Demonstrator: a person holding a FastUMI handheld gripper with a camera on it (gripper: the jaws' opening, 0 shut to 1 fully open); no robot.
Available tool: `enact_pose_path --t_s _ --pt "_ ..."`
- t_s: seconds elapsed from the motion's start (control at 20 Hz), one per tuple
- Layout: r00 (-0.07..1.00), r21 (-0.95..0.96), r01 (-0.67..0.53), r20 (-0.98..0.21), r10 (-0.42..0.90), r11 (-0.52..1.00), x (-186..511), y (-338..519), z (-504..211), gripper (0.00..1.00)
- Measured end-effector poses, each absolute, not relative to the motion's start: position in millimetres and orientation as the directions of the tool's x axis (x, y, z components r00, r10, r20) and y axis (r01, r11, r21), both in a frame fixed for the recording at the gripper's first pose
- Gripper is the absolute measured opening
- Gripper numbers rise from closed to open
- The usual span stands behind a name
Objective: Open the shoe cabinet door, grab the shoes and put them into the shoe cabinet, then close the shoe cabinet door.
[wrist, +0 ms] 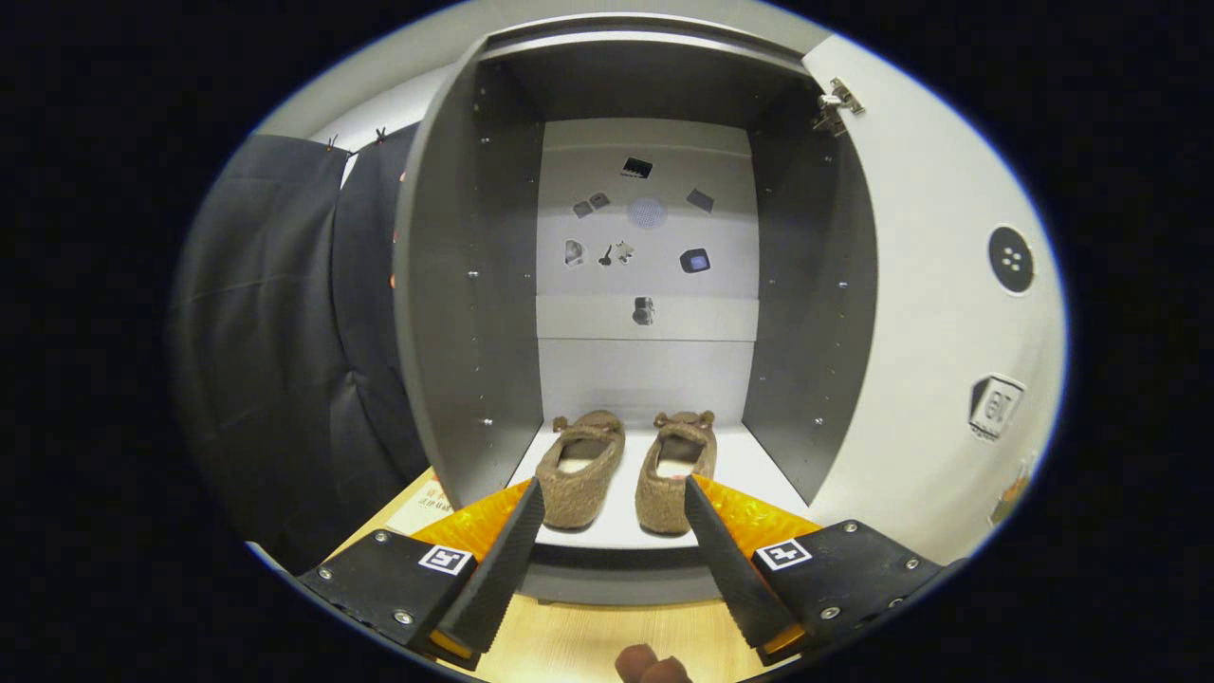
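Even bright indoor light, sharp centre, strong fisheye bending toward edges.

Two shoes (621, 465) sit in one cabinet (465, 285) with one open door (939, 313). One gripper (615, 498), jaws spread apart with nothing between them. Two fingers (498, 560).

The fuzzy slippers (621, 465) were tan-brown with pale insoles; the shoe cabinet (465, 285) had grey sides, a white floor and a white door (934, 313).
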State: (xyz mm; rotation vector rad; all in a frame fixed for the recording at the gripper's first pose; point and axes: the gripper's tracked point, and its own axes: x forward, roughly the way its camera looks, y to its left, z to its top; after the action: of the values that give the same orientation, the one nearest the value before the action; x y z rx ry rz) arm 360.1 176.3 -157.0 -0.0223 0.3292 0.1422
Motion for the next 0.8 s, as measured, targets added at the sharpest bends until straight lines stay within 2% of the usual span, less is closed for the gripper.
enact_pose_path --t_s 0.4,0.8 --pt "0.947 0.001 -0.108 -0.305 0.103 0.994 257.6 164.4 -132.7 0.93" --pt "0.954 0.003 -0.154 -0.259 0.149 0.988 182.7 124.7 -114.1 0.93"
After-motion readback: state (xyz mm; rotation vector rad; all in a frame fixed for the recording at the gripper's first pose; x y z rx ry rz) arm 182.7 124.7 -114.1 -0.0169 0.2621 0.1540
